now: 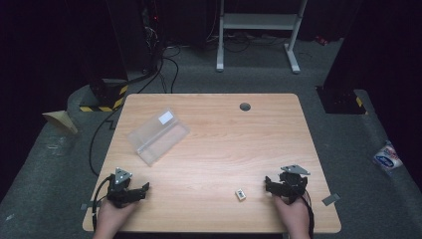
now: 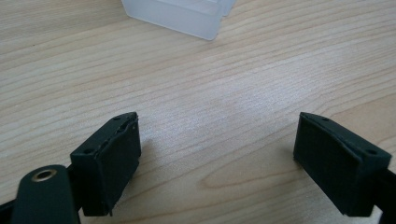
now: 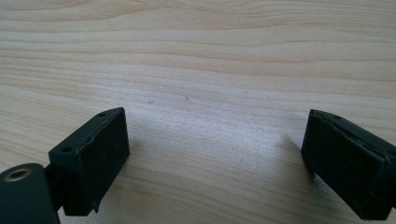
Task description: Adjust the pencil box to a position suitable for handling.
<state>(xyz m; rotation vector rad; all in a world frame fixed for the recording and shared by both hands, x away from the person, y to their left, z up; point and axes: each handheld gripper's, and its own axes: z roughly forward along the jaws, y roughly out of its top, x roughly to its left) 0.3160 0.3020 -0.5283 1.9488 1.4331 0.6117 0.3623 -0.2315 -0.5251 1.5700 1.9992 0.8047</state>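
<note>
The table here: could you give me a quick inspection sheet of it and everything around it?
Surface: wooden table, round grommet hole near the far edge.
Job's things: translucent plastic box, far left; small white block, beside the right gripper.
Clutter: nothing seen.
Grippers: left gripper and right gripper rest near the front edge, jaws open and empty.
Cables: one trails from each gripper; black cables cross the floor.
Surroundings: grey carpet, white stand, white packet at right.

Bare table (image 1: 219,149) between grippers; only clear box (image 1: 158,135) obstructs far-left.
</note>
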